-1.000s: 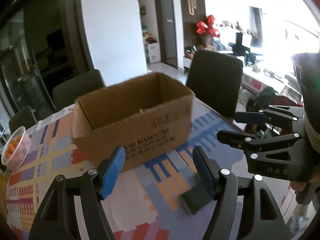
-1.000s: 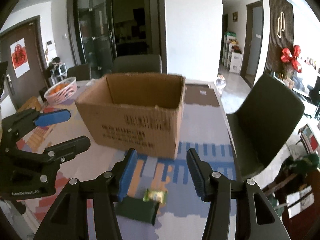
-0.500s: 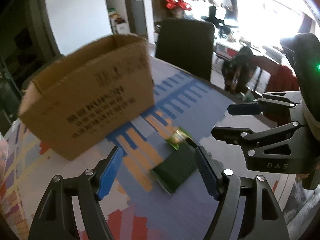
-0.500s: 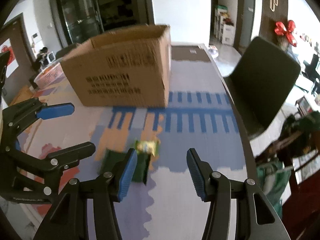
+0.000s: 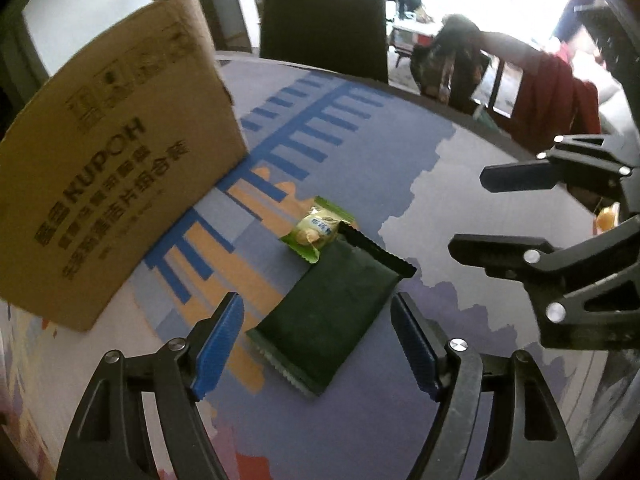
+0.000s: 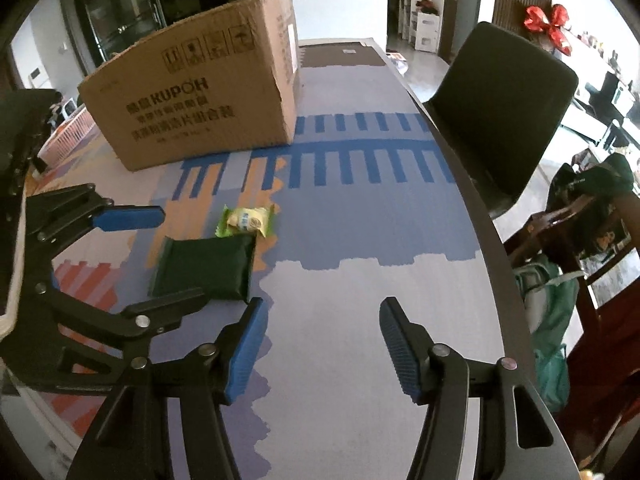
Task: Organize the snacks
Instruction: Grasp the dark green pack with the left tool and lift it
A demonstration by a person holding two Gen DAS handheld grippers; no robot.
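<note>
A dark green snack packet (image 5: 332, 312) (image 6: 204, 266) lies flat on the patterned tablecloth. A small yellow-green snack packet (image 5: 316, 234) (image 6: 246, 220) touches its far end. Behind them stands a brown cardboard box (image 5: 108, 184) (image 6: 200, 100). My left gripper (image 5: 317, 300) (image 6: 182, 254) hangs open over the dark packet; its blue pads flank the packet without touching it. My right gripper (image 6: 322, 308) (image 5: 468, 210) is over bare cloth to the right of both packets. Its jaws are opening and nothing is between them.
A black chair (image 6: 504, 112) (image 5: 324, 24) stands at the table's curved right edge (image 6: 480, 216). A teal backpack (image 6: 552, 312) sits on the floor beyond that edge. A pink basket (image 6: 68, 136) is left of the box.
Both grippers have sunk toward the table and tipped downward. The two packets now sit closer and larger in both views. The right jaws stand wider than before.
</note>
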